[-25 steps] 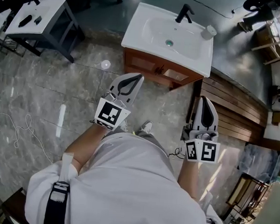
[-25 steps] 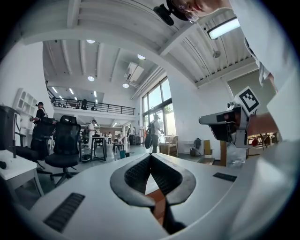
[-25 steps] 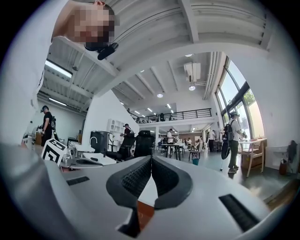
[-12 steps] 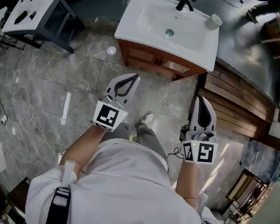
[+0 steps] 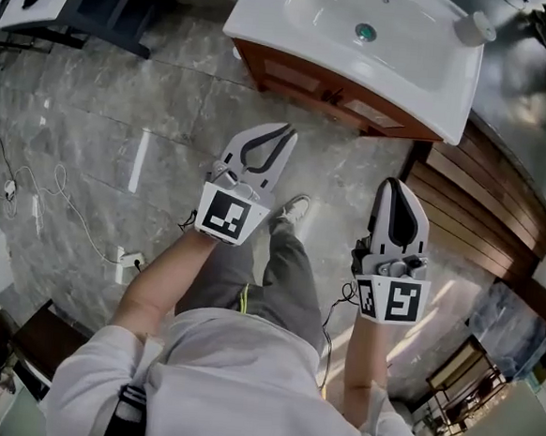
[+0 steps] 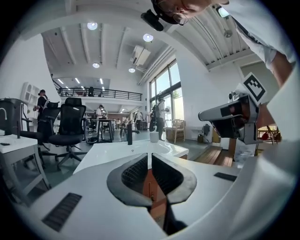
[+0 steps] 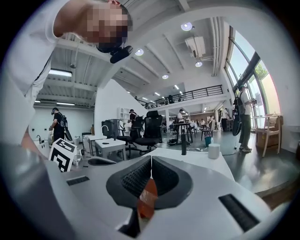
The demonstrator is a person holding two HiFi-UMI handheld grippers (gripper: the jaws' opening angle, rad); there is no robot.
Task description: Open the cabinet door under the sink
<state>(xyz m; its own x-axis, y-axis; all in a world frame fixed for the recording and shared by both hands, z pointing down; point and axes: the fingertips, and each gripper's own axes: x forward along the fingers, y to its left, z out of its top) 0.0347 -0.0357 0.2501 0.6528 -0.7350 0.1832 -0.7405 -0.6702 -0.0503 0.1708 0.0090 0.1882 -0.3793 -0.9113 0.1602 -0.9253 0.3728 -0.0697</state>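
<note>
standing on the grey stone floor (image 5: 112, 115), the person held both grippers out ahead at about the same height, well apart from each other; one shoe (image 5: 295, 207) showed between them in the head view.

left gripper (image 5: 286, 133): fingers pressed together at the tips, nothing pinched between them; its own view confirmed the tips meeting (image 6: 150, 154), with only the hollow between the ribbed pads left; through that hollow the red-brown cabinet door (image 6: 149, 185) was visible.

right gripper (image 5: 397, 184): fingers likewise pressed together and empty (image 7: 151, 159); a sliver of the same red-brown wood showed through its hollow.

task object: cabinet door (image 5: 294, 76) sat under the white sink (image 5: 424, 97), at the top of the head view, beyond both grippers; both wood panels lay flush with the cabinet front, so it read as closed; small dark handles (image 5: 334, 97) sat near the seam between the panels; neither gripper touched the cabinet, the left one pointing roughly toward it and nearer to it than the right.

surroundings: black faucet (image 6: 129, 136) and a white cup (image 6: 153, 136) stood on the sink top; a wooden slatted platform (image 5: 480, 219) ran beside the cabinet on the right; a white cable (image 5: 29, 203) lay on the floor at left.
</note>
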